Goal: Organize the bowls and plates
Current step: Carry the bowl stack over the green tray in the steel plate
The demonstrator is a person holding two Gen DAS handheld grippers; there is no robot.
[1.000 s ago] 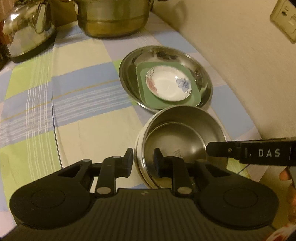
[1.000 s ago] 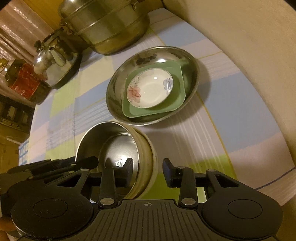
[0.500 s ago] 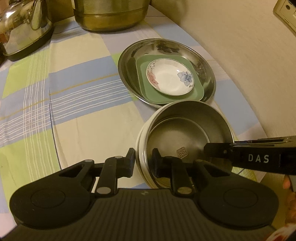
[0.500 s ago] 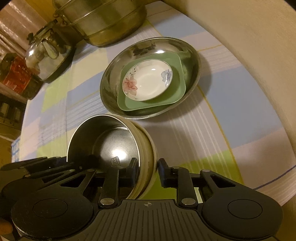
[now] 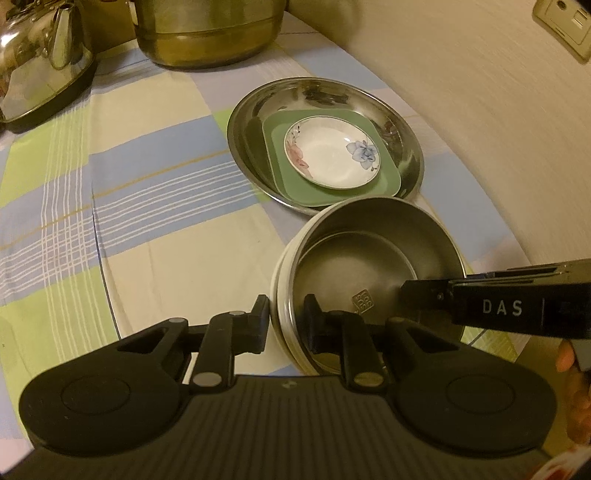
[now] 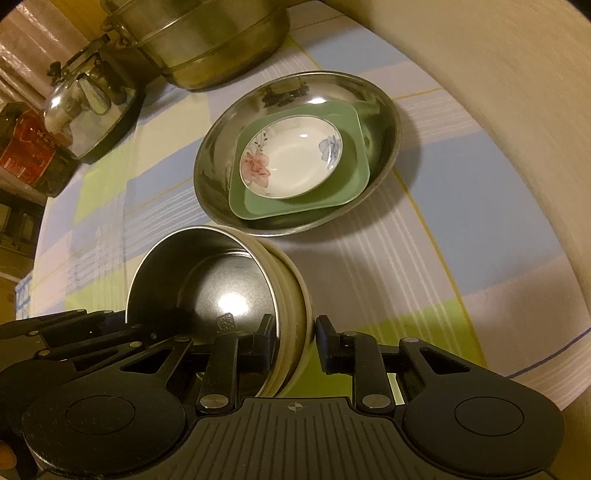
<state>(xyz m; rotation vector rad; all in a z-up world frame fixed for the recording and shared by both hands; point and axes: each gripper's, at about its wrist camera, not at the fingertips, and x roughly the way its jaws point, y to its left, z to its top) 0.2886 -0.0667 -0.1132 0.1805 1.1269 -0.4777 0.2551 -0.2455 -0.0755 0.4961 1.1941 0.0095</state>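
The round stainless-steel bowl with a cream outer shell [image 5: 369,266] sat at the near edge of the table, at about five o'clock in the left wrist view and seven o'clock in the right wrist view, tilted in the right wrist view so that its mouth faced toward ten o'clock. The left gripper [image 5: 286,325] was clamped on the bowl's near-left rim, one finger outside the cream wall and the other inside the steel lining. The right gripper [image 6: 293,341] pinched the opposite rim in the same manner, its jaws having just been closing with the bowl wall between them; its inner finger [image 5: 424,295] entered the left wrist view from three o'clock. Beyond the bowl, toward twelve o'clock and just beside it, lay the wide shallow stainless-steel dish [image 5: 255,110], holding a green square plate with rounded corners [image 5: 380,181], which in turn carried a small white saucer with painted flowers [image 5: 328,155]. All rested on a checked tablecloth of blue, green and cream [image 5: 166,173]. At the far edge stood a large brass-toned metal pot [image 5: 207,33] at twelve o'clock and a polished steel kettle [image 5: 40,62] at ten o'clock. A wall socket [image 5: 565,26] appeared at one o'clock in the left wrist view.
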